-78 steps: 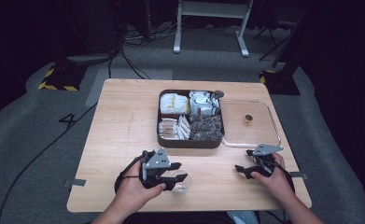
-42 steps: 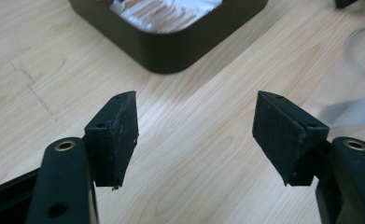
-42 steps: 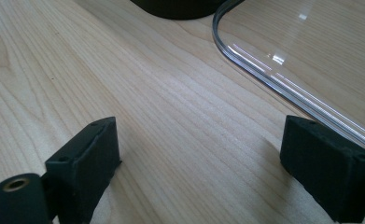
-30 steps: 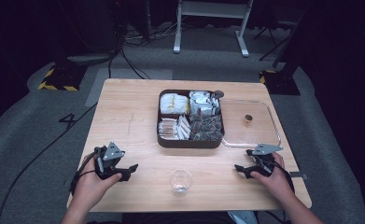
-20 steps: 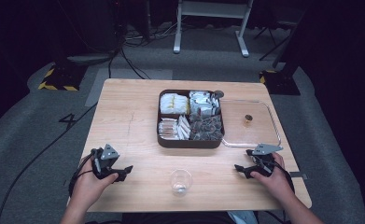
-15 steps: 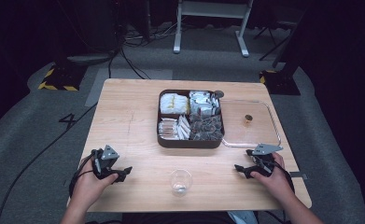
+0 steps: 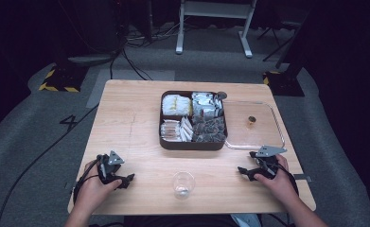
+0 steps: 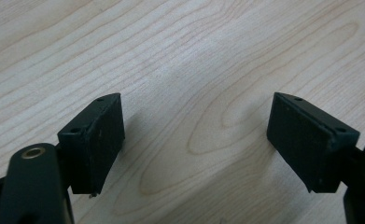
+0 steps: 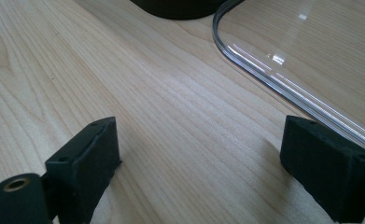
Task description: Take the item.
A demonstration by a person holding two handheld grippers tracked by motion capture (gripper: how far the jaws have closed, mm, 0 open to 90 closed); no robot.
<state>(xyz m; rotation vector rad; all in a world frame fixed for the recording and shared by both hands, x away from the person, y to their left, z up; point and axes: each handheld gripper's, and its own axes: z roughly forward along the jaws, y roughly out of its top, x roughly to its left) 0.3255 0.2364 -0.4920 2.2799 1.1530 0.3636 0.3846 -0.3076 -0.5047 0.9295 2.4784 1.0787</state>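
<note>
- The wooden table (image 7: 135,123) is a pale rectangle with its long axis running from the left gripper's side to the right gripper's side; both grippers rest near its near edge.
- A clear lid (image 7: 253,125) lies flat just ahead of the right gripper, touching the right wall of the tray; its long axis runs across the table, and a small dark knob (image 7: 251,119) stands on it. In the right gripper view its rounded corner (image 9: 264,70) curves in just beyond the far jaw.
- A dark brown tray (image 7: 193,145), roughly square, sits ahead of and between the two grippers. It has four compartments: yellowish packets far left, silvery packets far right, pale sachets near left, dark packets near right. What the packets contain is too small to tell.
- The left gripper (image 7: 121,180) is held in the person's left hand (image 7: 92,189), jaws pointing toward the cup and spread wide over bare wood, with nothing between them in the left gripper view.
- The right gripper (image 7: 247,172), in the right hand (image 7: 279,182), points left toward the cup, jaws wide apart and empty.
- A small clear plastic cup (image 7: 183,184) stands upright between the two grippers, apart from both, mouth up.
</note>
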